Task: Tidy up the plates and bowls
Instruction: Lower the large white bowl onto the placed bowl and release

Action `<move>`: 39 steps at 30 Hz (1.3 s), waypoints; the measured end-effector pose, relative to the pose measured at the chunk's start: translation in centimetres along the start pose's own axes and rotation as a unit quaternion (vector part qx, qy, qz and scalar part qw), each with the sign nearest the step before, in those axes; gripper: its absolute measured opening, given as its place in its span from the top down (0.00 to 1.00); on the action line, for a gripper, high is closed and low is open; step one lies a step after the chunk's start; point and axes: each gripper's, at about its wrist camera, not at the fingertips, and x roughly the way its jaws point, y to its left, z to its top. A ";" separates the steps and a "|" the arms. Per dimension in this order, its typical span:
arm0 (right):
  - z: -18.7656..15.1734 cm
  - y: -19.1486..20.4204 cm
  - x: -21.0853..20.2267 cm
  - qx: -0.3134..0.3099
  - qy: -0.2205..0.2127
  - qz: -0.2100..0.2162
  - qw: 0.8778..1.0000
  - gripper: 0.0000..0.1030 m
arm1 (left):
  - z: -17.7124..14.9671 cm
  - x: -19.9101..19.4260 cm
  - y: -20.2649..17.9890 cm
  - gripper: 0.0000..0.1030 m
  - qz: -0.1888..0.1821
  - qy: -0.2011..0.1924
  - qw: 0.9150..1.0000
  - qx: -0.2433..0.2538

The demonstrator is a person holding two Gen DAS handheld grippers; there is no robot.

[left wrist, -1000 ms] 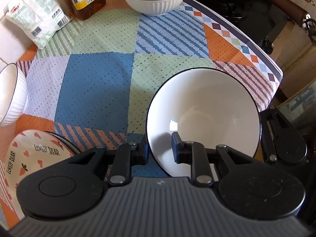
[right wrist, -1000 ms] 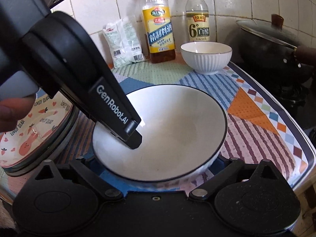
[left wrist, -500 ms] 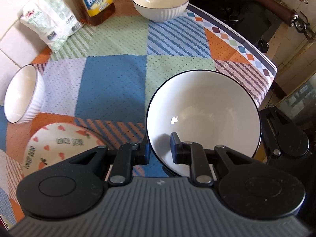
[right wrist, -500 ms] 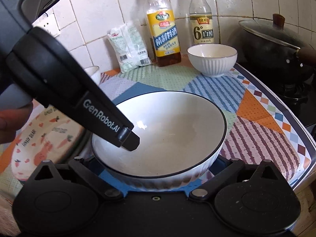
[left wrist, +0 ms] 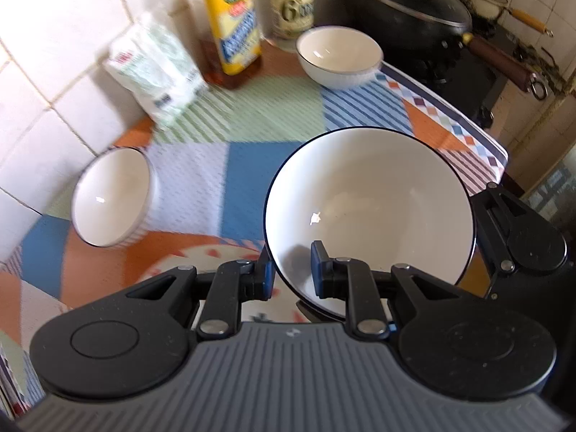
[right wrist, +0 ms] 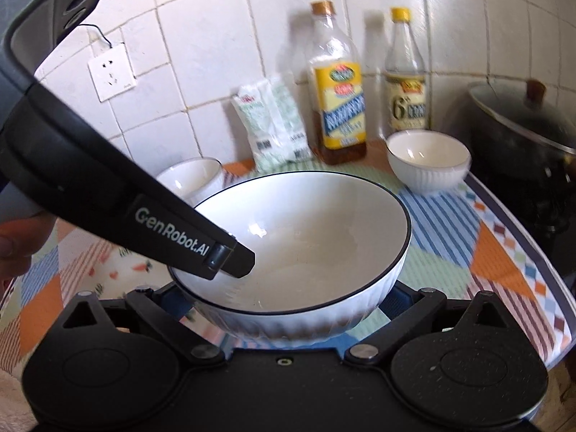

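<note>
A large white bowl with a dark rim (left wrist: 370, 212) hangs in the air above the patterned cloth. My left gripper (left wrist: 289, 275) is shut on its near rim, one finger inside and one outside. The bowl also shows in the right wrist view (right wrist: 298, 244), where my right gripper (right wrist: 288, 309) is spread wide under and around its base; its fingertips are hidden. The left gripper's finger (right wrist: 230, 259) reaches into the bowl. A small white bowl (left wrist: 111, 201) lies tilted at the left, another (left wrist: 338, 55) stands at the back. A carrot-print plate (left wrist: 201, 259) lies below the left gripper.
An oil bottle (right wrist: 338, 108), a vinegar bottle (right wrist: 406, 82) and a white packet (right wrist: 273, 126) stand along the tiled wall. A black lidded pot (left wrist: 406, 10) sits on the stove at the right. The cloth's right edge (left wrist: 468, 126) drops off.
The large bowl has risen off the cloth with both grippers, and the views now look further up the wall. The left gripper kept its hold on the rim.
</note>
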 end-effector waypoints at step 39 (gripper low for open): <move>10.1 15.0 18.9 -0.161 0.062 0.040 0.984 0.05 | 1.7 5.2 25.6 0.82 -0.022 0.028 0.993 -0.109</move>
